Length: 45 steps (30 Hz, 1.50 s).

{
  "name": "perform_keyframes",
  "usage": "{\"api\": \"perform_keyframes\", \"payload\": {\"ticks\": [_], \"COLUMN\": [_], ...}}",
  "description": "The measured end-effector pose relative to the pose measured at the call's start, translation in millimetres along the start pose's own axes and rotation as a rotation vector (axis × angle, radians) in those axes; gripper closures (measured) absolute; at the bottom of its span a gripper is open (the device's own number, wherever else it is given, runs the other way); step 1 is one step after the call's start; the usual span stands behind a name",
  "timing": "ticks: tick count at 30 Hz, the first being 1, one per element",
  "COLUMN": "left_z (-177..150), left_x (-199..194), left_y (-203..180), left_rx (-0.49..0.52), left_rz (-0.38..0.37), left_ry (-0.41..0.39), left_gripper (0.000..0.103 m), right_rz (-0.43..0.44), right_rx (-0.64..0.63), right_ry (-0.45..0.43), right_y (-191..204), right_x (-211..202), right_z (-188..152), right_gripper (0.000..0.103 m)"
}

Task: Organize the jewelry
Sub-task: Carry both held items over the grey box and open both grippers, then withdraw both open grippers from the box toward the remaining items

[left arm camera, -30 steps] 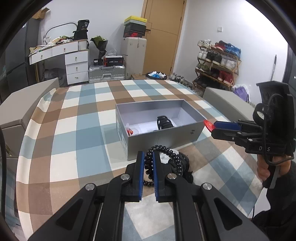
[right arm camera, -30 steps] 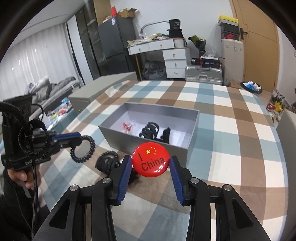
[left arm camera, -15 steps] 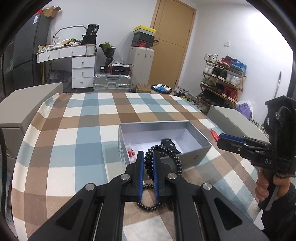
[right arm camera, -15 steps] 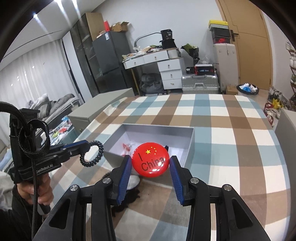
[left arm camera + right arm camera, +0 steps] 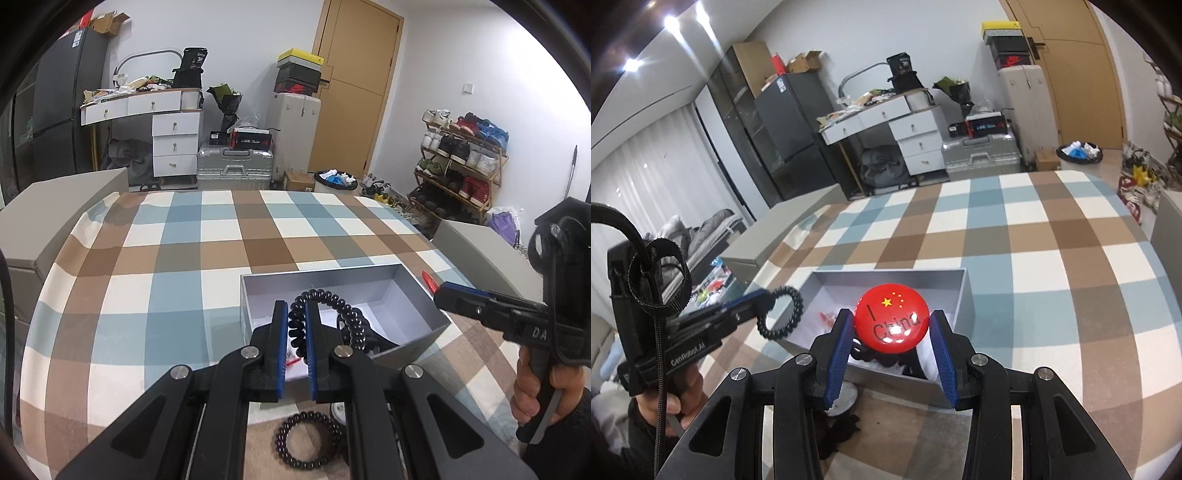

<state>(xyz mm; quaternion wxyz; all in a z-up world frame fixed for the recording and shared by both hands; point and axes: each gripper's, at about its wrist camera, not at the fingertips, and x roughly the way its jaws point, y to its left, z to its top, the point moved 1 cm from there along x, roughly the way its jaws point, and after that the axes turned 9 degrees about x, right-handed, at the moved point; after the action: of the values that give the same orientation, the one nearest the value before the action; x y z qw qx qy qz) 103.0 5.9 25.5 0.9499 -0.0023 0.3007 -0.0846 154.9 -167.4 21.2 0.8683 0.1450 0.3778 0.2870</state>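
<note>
While the left gripper [image 5: 295, 339] pinches a light, springy coil band [image 5: 325, 314] by one strand above the box [image 5: 413, 345], the right gripper [image 5: 892, 341] clamps a stiff, glossy, likely slippery badge [image 5: 891, 317] by its rim above that same box.

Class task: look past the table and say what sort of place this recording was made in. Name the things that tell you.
Most likely a lived-in home, perhaps a flat's main room: a shoe rack full of shoes by the door, a fridge, and a cluttered desk with drawers.
</note>
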Motion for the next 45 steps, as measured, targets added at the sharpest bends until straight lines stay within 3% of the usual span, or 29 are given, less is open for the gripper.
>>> {"api": "perform_keyframes", "payload": {"ticks": [17,27,29,32,34,36,40,43,45], "left_z": [0,2,2,1,-1,-5,-12,-20,-25], "left_x": [29,30,27,20,12,-1,-19,-27,-30], "left_y": [-5,-7,-9,-12,-14,-14,-13,-13,-12], "left_rx": [0.02,0.007,0.012,0.028,0.03,0.017,0.012,0.02,0.023], "left_rz": [0.04,0.011,0.009,0.014,0.004,-0.009,-0.001,0.028,0.048], "left_ry": [0.053,0.071,0.068,0.067,0.065,0.051,0.028,0.024,0.014], "left_gripper": [0.098,0.097,0.09,0.075,0.047,0.028,0.017,0.001,0.001], "right_rz": [0.013,0.002,-0.001,-0.006,-0.013,-0.03,-0.071,-0.101,-0.124], "right_rx": [0.03,0.008,0.009,-0.003,-0.018,-0.036,-0.056,-0.074,-0.086], "right_ry": [0.021,0.036,0.035,0.025,0.019,0.011,0.0,0.0,0.004], "right_y": [-5,0,0,2,5,9,16,19,21], "right_x": [10,12,9,2,-4,-11,-21,-27,-28], "right_z": [-1,-1,-1,-1,-2,-4,-9,-14,-18], "right_gripper": [0.062,0.06,0.059,0.044,0.033,0.022,0.0,0.0,0.0]}}
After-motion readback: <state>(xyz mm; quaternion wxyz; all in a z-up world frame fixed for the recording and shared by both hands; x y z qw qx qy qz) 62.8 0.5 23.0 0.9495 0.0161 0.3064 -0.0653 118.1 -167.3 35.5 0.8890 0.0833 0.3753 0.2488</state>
